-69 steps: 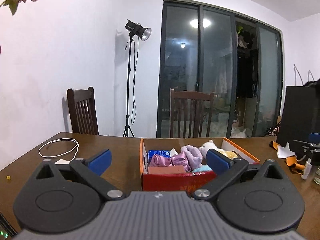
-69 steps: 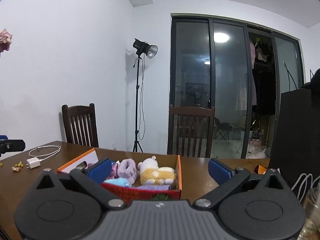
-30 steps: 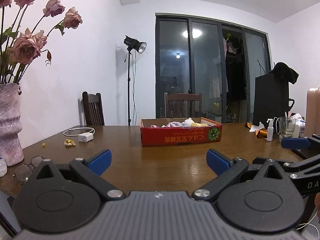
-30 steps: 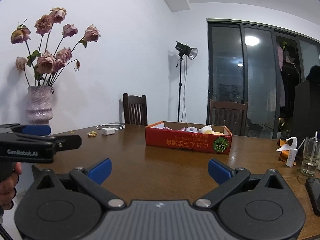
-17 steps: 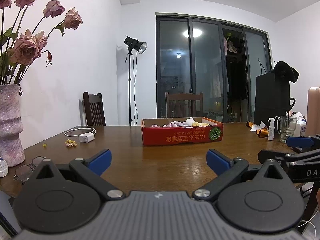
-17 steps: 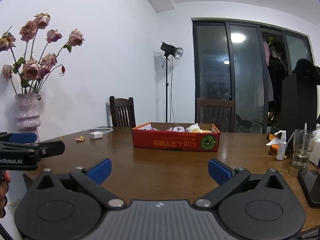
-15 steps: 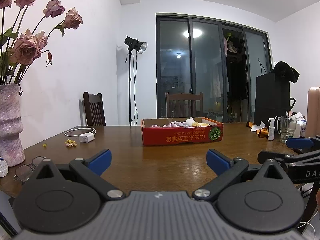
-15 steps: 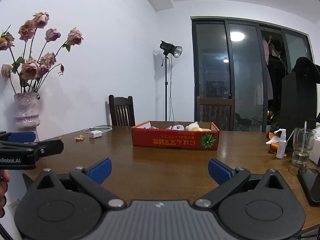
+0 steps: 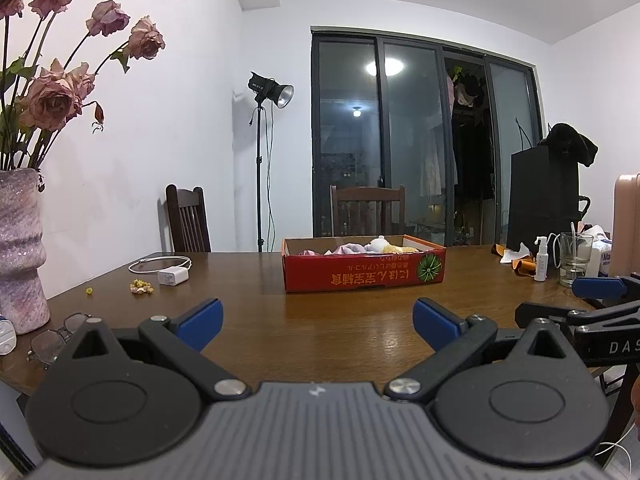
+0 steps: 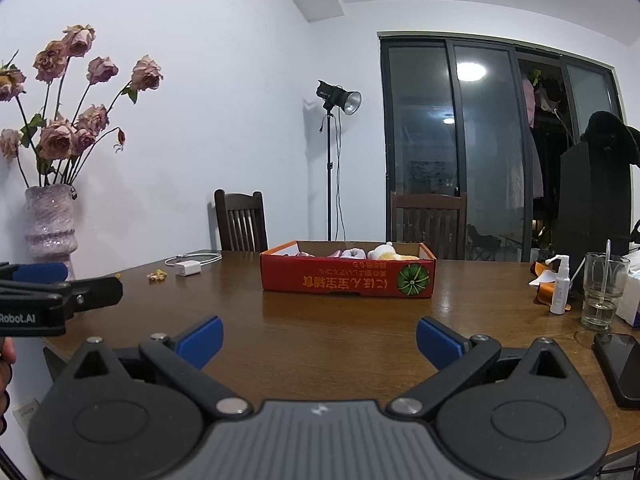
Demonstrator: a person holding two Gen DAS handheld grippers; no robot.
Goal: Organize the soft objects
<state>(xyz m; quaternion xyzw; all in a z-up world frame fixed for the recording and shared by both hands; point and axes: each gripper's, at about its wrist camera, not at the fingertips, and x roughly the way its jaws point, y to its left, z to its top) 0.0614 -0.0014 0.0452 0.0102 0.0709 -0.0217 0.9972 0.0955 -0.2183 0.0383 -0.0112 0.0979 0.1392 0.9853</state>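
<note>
A red cardboard box (image 9: 364,274) stands on the wooden table, far ahead of both grippers; it also shows in the right wrist view (image 10: 347,277). Soft things lie inside it: a white and yellow plush toy (image 9: 385,245) and purple and pink cloth (image 9: 347,249). My left gripper (image 9: 318,320) is open and empty above the table's near edge. My right gripper (image 10: 319,338) is open and empty, level with it. Each gripper's side shows in the other's view: the right one in the left wrist view (image 9: 592,308), the left one in the right wrist view (image 10: 60,292).
A vase of dried roses (image 10: 50,224) stands at the left edge, glasses (image 9: 56,338) beside it. A white charger with cable (image 9: 173,276) lies at the left. A spray bottle (image 10: 560,284), a glass (image 10: 602,290) and a phone (image 10: 620,368) sit at the right. Chairs stand behind the table.
Both grippers pulled far back from the box to the table's near edge over about two seconds. In the last half second they hardly moved. Both stayed open.
</note>
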